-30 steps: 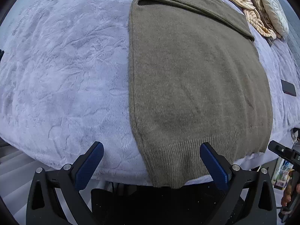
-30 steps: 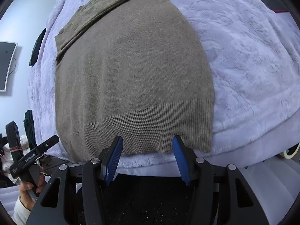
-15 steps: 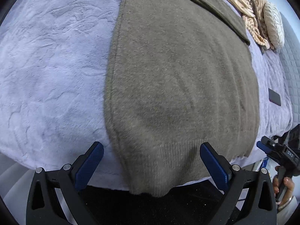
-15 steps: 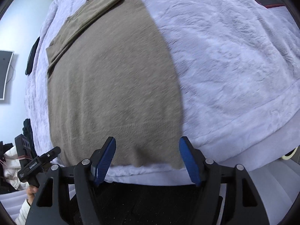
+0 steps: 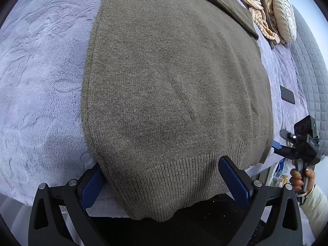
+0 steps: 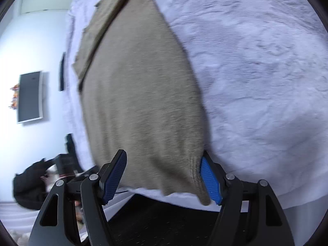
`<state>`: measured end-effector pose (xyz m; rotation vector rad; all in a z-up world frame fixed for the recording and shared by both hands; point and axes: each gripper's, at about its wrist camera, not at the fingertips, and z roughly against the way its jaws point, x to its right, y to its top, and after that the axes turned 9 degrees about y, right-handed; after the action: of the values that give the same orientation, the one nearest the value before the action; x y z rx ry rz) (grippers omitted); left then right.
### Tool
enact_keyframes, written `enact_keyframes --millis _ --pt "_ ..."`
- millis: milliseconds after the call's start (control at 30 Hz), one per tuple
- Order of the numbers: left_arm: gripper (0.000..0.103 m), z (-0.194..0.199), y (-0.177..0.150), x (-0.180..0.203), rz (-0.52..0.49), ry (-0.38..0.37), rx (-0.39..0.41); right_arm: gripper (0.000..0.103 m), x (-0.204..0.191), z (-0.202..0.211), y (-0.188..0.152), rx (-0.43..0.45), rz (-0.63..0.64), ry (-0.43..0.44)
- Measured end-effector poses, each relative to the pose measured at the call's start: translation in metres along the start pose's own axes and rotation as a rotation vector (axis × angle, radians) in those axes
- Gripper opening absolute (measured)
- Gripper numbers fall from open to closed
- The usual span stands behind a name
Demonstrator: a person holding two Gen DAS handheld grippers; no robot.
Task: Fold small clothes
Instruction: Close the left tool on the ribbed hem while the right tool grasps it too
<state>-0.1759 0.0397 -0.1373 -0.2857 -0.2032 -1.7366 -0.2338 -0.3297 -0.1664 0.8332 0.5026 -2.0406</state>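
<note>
An olive-brown knitted sweater (image 5: 170, 86) lies flat on a lavender fleece blanket (image 5: 41, 71), with its sleeves folded across the far end. Its ribbed hem (image 5: 174, 184) hangs over the near bed edge. My left gripper (image 5: 164, 186) is open, and the hem's left corner lies between its blue pads. My right gripper (image 6: 164, 176) is open around the hem's right corner (image 6: 196, 176) of the sweater (image 6: 139, 94). The right gripper also shows at the right edge of the left wrist view (image 5: 297, 147), held by a hand.
A pile of cream and brown knitwear (image 5: 264, 10) lies at the far right of the bed. A dark phone (image 5: 287, 94) lies on the blanket near a grey quilted headboard (image 5: 311, 71). A wall screen (image 6: 29, 96) hangs at left of the blanket (image 6: 256, 82).
Both grippers have moved forward onto the hem, so the sweater's corners now sit between their open fingers. The right wrist view has tilted and is blurred.
</note>
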Motion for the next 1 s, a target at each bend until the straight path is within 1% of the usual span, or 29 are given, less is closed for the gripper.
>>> enact_keyframes --millis 67,133,167,200,233,300,367,500,567,600,667,733,800,867,900,933,967,1000 --pt "0.103 0.003 0.0 -0.002 0.015 -0.016 0.0 0.075 -0.004 -0.001 0.0 -0.013 0.006 0.066" --pt "0.103 0.008 0.002 0.0 0.031 -0.087 0.008 0.075 -0.005 -0.003 0.0 -0.03 0.004 0.127" --pt "0.103 0.012 0.003 0.003 0.03 -0.135 0.013 0.075 -0.005 -0.005 0.0 -0.036 0.002 0.137" --pt "0.103 0.013 0.005 0.008 0.024 -0.16 0.015 0.075 -0.004 -0.008 0.001 -0.042 0.001 0.135" --pt "0.103 0.014 0.005 0.011 0.013 -0.164 0.017 0.075 -0.005 -0.012 0.003 -0.048 0.002 0.125" --pt "0.103 0.01 0.006 0.016 -0.011 -0.109 0.014 0.075 -0.005 -0.019 0.005 -0.062 0.002 0.104" --pt "0.103 0.006 0.006 0.013 -0.003 -0.077 0.006 0.075 -0.005 -0.024 0.006 -0.072 0.003 0.087" --pt "0.103 0.004 0.002 0.004 0.022 -0.08 0.007 0.075 -0.008 -0.026 0.006 -0.077 0.006 0.085" --pt "0.103 0.001 0.002 0.004 0.021 -0.068 -0.001 0.074 -0.008 -0.026 0.005 -0.074 0.004 0.091" --pt "0.103 0.001 0.002 0.004 0.016 -0.061 -0.005 0.074 -0.008 -0.026 0.005 -0.067 -0.002 0.092" --pt "0.103 0.004 0.002 0.008 0.002 -0.062 -0.005 0.068 -0.009 -0.024 0.003 -0.057 -0.003 0.106" --pt "0.103 0.005 0.002 0.013 -0.01 -0.071 -0.006 0.067 -0.013 -0.022 0.001 -0.06 0.012 0.121" --pt "0.102 0.002 0.006 0.015 -0.011 -0.071 -0.01 0.067 -0.014 -0.026 0.001 -0.077 0.021 0.111" --pt "0.093 0.0 0.007 0.014 -0.001 -0.051 -0.014 0.067 -0.012 -0.035 0.005 -0.091 0.008 0.092" --pt "0.087 -0.001 0.008 0.011 0.008 -0.037 -0.017 0.065 -0.007 -0.038 0.006 -0.096 -0.005 0.086" --pt "0.077 -0.001 0.008 0.009 0.019 -0.029 -0.015 0.054 -0.004 -0.04 0.008 -0.098 -0.021 0.074" --pt "0.071 0.0 0.008 0.005 0.03 -0.024 -0.01 0.034 -0.002 -0.041 0.009 -0.098 -0.027 0.043" --pt "0.055 0.002 0.007 0.001 0.036 -0.026 -0.005 0.024 -0.001 -0.041 0.01 -0.096 -0.021 0.006"
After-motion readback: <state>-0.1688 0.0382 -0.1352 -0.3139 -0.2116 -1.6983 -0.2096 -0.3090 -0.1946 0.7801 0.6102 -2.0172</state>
